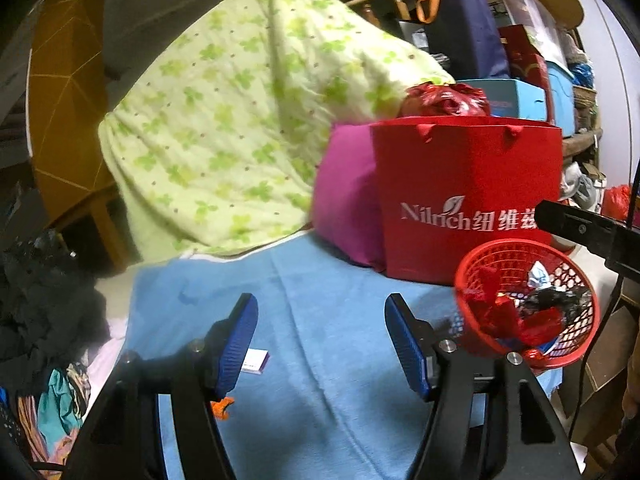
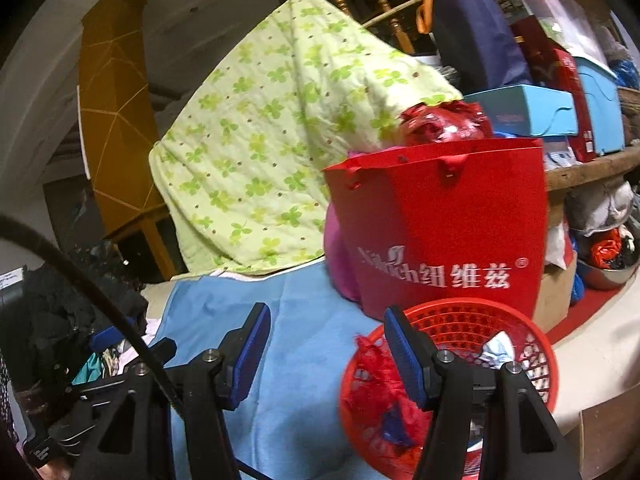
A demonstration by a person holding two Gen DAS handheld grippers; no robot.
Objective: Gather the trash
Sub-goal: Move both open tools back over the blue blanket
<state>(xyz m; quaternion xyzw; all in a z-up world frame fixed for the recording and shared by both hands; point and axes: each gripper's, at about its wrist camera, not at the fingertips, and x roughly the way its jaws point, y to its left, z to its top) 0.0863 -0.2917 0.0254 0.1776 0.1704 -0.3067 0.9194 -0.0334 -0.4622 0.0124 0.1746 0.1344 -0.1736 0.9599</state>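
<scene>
A: Going left to right, what can be read?

B: Little on the left: a green clover-print quilt (image 1: 224, 128) draped over the rail, a blue cloth (image 1: 320, 300) spread below it, and a small white-and-purple card (image 1: 256, 360) whose print is too small to read. Further right a red paper bag (image 1: 468, 192) reads roughly "Nilrich", the Latin letters smeared, followed by the characters 纽维兹.

A: And the trash?

B: In the red mesh basket (image 1: 560, 264) just in front of that bag: crumpled red, black and silvery wrappers (image 1: 532, 308). An orange scrap (image 1: 222, 404) lies on the blue cloth, far left.

A: The fingers?

B: The left gripper (image 1: 322, 344) has its blue fingers (image 1: 236, 344) apart, nothing between them. The right gripper (image 2: 324, 354) likewise stands apart and empty, its right-hand finger over the basket's rim.
</scene>
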